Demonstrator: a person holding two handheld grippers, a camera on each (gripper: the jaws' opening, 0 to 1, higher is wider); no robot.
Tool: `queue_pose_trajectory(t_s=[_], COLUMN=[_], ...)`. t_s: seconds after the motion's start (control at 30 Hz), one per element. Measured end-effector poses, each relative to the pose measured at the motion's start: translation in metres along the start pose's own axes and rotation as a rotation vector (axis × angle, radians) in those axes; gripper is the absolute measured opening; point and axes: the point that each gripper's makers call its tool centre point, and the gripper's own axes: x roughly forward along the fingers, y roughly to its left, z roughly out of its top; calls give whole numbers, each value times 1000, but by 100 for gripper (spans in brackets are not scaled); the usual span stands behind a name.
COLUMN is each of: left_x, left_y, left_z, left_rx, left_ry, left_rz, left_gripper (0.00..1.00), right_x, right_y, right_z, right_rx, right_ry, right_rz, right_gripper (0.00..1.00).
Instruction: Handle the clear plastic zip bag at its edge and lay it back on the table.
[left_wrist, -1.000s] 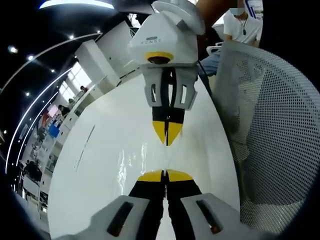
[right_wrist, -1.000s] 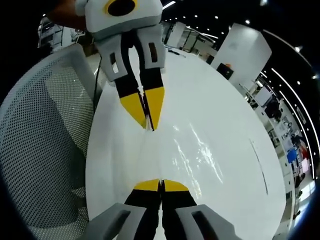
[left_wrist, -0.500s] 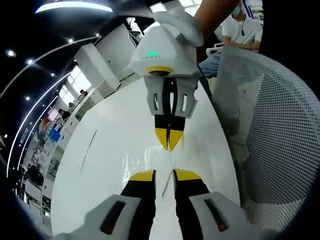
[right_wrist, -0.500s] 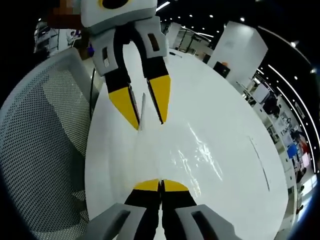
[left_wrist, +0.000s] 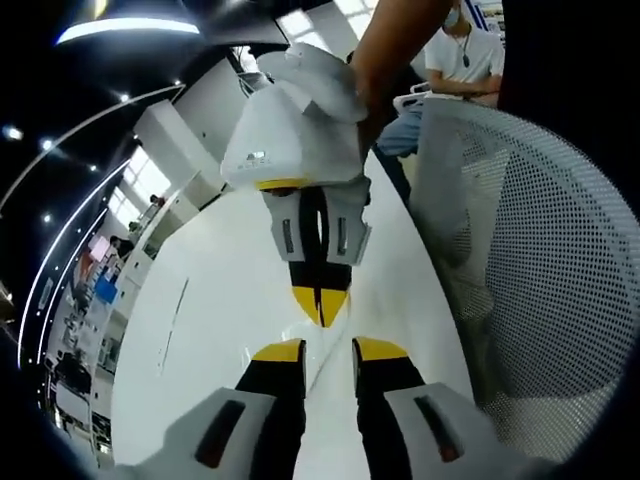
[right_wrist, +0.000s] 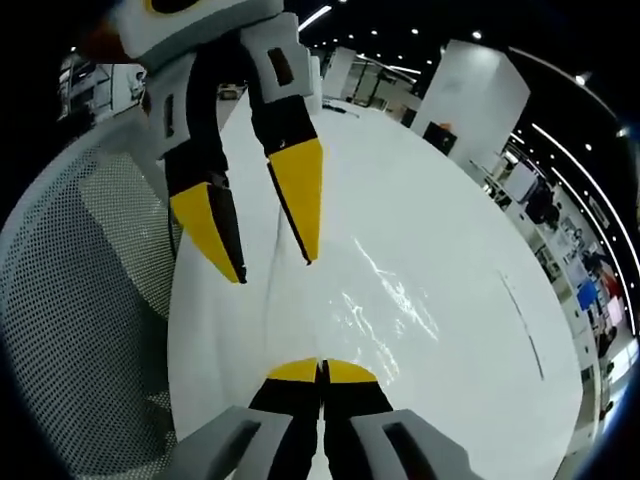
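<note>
A glossy white desk (left_wrist: 210, 330) runs away from the camera in the left gripper view, narrowing toward a hall of white partitions and ceiling light strips at its far end. A thin dark line is marked on the desk near its left edge. Along the right edge stands a grey mesh chair back (left_wrist: 540, 260), and past it a seated person in a white shirt (left_wrist: 462, 55).

The left gripper (left_wrist: 328, 352), at the near end of the desk, has its yellow-tipped jaws apart with bare desk and a strip of film between them. The clear plastic zip bag (left_wrist: 330, 335) lies flat near the desk's right edge, visible mostly as glare and a faint seam. The right gripper (left_wrist: 320, 303), held by a hand from above, points back down over the bag with its jaws together; its tips pinch the bag's far edge.

In the right gripper view the mesh chair (right_wrist: 90, 330) borders the desk's left edge. The bag (right_wrist: 300, 320) stretches from the closed right gripper (right_wrist: 321, 372) toward the open left gripper (right_wrist: 270, 235), whose tips sit either side of the bag's edge. To the right the white desk (right_wrist: 450, 300) is broad, open and shining up to its right edge.
</note>
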Motion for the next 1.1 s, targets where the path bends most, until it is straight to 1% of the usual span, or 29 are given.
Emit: queue_pose_trajectory(t_s=[0.17, 0.27, 0.33, 0.4, 0.5, 0.57, 0.63, 0.67, 0.7, 0.73, 0.77, 0.8, 0.87, 1.1], left_x=[4, 7, 9, 11, 15, 16, 17, 18, 18, 18, 18, 20, 21, 21], left_y=[-5, -8, -9, -8, -6, -7, -4, -5, -5, -3, -1, -5, -5, -4], left_z=[3, 9, 11, 12, 7, 5, 1, -1, -1, 0, 0, -3, -5, -13], left_rx=[44, 76, 89, 113, 133, 144, 192, 211, 211, 258, 289, 279, 280, 291], left_ry=[8, 0, 3, 13, 44, 60, 90, 102, 102, 110, 118, 124, 136, 163], left_rz=[-5, -4, 0, 13, 35, 40, 66, 64, 72, 85, 100, 92, 89, 113], left_gripper=[11, 10, 6, 4, 3, 4, 4, 4, 4, 4, 3, 3, 2, 0], right_x=[2, 2, 0, 1, 0, -1, -3, -3, -3, -3, -4, -4, -4, -10], right_y=[-2, -4, -5, -5, -5, -5, -4, -4, -4, -4, -4, -4, -4, -5], right_z=[5, 7, 9, 10, 13, 13, 16, 17, 17, 19, 20, 22, 23, 29], right_rx=[11, 19, 37, 50, 69, 78, 93, 98, 100, 105, 107, 112, 122, 135], right_ry=[-2, -4, -6, -10, -14, -15, -19, -19, -19, -23, -28, -33, -38, -56], right_rz=[-1, -4, -3, -4, -4, -4, -1, -2, 0, 1, -1, -3, 0, -7], right_gripper=[0, 0, 0, 0, 0, 0, 0, 0, 0, 0, 0, 0, 0, 0])
